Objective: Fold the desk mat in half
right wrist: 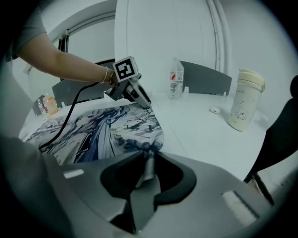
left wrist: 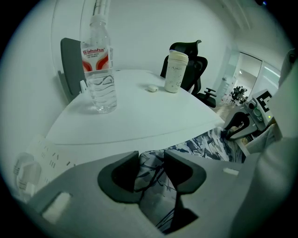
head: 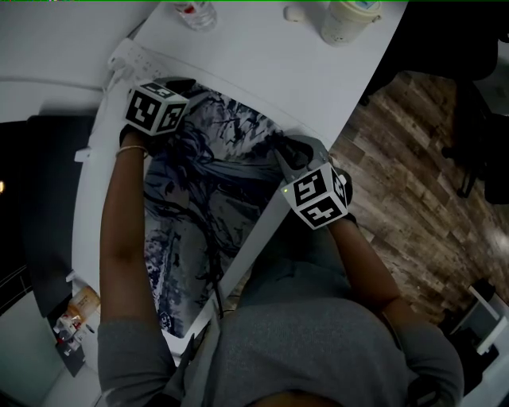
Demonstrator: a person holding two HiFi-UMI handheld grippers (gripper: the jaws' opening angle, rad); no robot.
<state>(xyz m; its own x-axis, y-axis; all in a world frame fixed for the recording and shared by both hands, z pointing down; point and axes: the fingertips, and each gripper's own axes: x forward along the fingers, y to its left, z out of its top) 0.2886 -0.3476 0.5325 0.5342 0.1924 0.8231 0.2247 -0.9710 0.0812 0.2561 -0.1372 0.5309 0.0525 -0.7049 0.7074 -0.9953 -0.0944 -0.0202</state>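
Note:
The desk mat (head: 207, 207), printed in blue, black and white, lies flat along the white desk (head: 262, 71). My left gripper (head: 193, 89) is at its far left corner. In the left gripper view that corner of the mat (left wrist: 209, 142) shows through the gap of the left gripper (left wrist: 151, 162); the pads stand apart on either side, open. My right gripper (head: 278, 145) is at the far right corner. In the right gripper view the right gripper (right wrist: 148, 160) is shut on a thin pinched fold of the mat (right wrist: 93, 130).
A water bottle (head: 196, 12), a cream tumbler (head: 350, 17) and a small white object (head: 294, 12) stand at the desk's far end. A power strip (head: 135, 56) lies left of the mat. A black cable (right wrist: 65, 125) crosses the mat. The desk edge and wood floor (head: 413, 183) are on the right.

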